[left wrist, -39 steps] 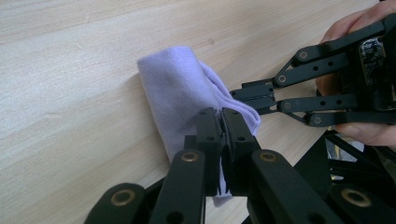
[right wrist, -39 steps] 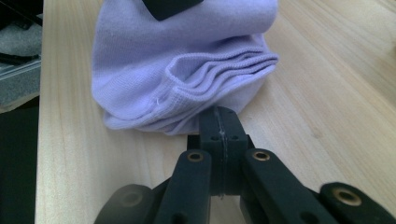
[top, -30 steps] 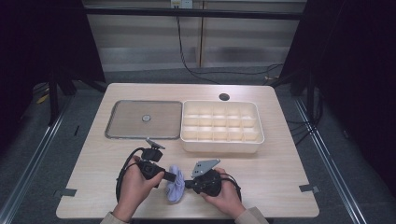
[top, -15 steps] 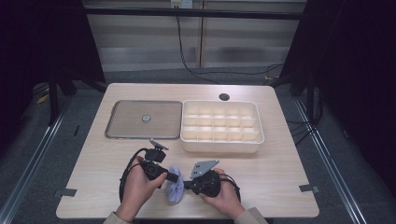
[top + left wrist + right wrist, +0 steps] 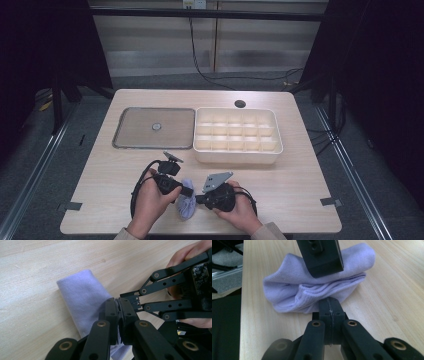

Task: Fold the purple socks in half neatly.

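Cloth, a folded lilac knit piece (image 5: 187,204), is lying between both grippers; left gripper (image 5: 118,305) and right gripper (image 5: 329,303) are apparently each pinching its edge, jaws closed.

1. The high view looks forward and down from above the person's side, taking in the whole table (image 5: 280,180).
2. Each gripper view looks along its own jaws, close up.
3. All three share the lilac cloth (image 5: 187,204) (image 5: 82,302) (image 5: 322,290) between the tongs.
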### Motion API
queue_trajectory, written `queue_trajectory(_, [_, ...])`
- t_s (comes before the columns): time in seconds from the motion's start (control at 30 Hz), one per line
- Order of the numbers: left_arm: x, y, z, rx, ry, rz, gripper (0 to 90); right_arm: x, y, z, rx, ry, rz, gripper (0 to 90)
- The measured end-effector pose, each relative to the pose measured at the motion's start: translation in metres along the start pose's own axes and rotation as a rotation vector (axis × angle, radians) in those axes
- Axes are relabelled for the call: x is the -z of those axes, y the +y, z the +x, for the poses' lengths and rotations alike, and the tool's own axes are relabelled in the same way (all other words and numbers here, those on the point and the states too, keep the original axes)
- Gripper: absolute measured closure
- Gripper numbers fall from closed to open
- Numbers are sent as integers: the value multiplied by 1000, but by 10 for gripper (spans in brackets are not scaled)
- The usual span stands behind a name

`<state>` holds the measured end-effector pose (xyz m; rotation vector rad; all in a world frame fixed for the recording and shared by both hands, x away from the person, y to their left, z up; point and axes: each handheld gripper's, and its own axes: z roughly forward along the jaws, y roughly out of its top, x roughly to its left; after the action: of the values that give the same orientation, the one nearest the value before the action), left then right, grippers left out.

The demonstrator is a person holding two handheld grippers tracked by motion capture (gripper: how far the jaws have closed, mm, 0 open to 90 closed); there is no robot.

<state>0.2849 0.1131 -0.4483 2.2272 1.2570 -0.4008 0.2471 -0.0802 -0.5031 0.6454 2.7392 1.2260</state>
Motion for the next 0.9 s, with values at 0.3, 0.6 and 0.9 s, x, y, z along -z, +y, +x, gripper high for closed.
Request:
queue_trajectory(0.3, [-1, 0, 1, -7, 8, 8, 868, 1, 0, -1, -8, 0, 2, 900])
queue_trajectory(0.6, [-3, -1, 1, -2, 6, 5, 868, 4, -2, -4, -20, -7, 8, 900])
queue_trajectory(0.9, [-6, -1, 1, -5, 6, 12, 868, 9, -5, -8, -30, -21, 3, 900])
